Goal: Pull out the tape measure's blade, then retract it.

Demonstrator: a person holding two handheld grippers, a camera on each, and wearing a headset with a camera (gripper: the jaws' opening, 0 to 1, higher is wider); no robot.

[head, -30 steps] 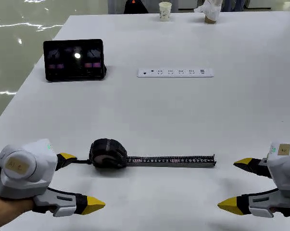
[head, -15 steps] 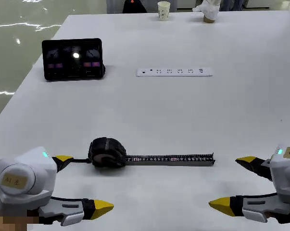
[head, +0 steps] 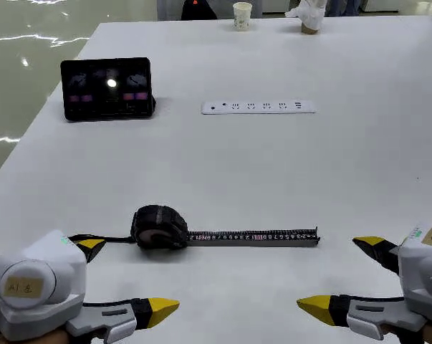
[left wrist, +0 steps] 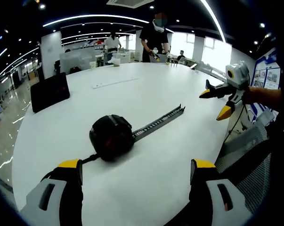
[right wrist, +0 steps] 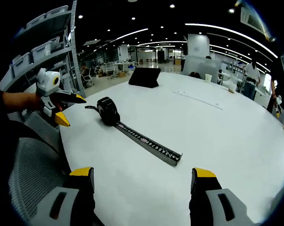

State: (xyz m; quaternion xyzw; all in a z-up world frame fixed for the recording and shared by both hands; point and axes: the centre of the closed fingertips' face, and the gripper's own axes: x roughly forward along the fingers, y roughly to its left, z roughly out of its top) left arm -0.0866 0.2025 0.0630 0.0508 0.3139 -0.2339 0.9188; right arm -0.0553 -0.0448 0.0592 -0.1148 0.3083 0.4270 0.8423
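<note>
A black tape measure (head: 159, 227) lies on the white table with its blade (head: 253, 236) pulled out to the right, flat on the surface. A thin black strap trails from the case toward the left. My left gripper (head: 127, 276) sits open at the table's near left, a little short of the case (left wrist: 112, 136), holding nothing. My right gripper (head: 342, 274) is open at the near right, just beyond the blade's hooked end (right wrist: 174, 157), also holding nothing. Both tools have yellow fingertips (head: 162, 309).
A dark tablet (head: 107, 89) stands at the left back. A white power strip (head: 258, 107) lies mid-table. A paper cup (head: 242, 15) and a crumpled white item (head: 310, 16) sit at the far edge. People stand beyond the table (left wrist: 157, 37).
Both grippers have drawn back toward the table's near edge, their lower tips closing in toward the middle. The tape measure and its blade lie as before.
</note>
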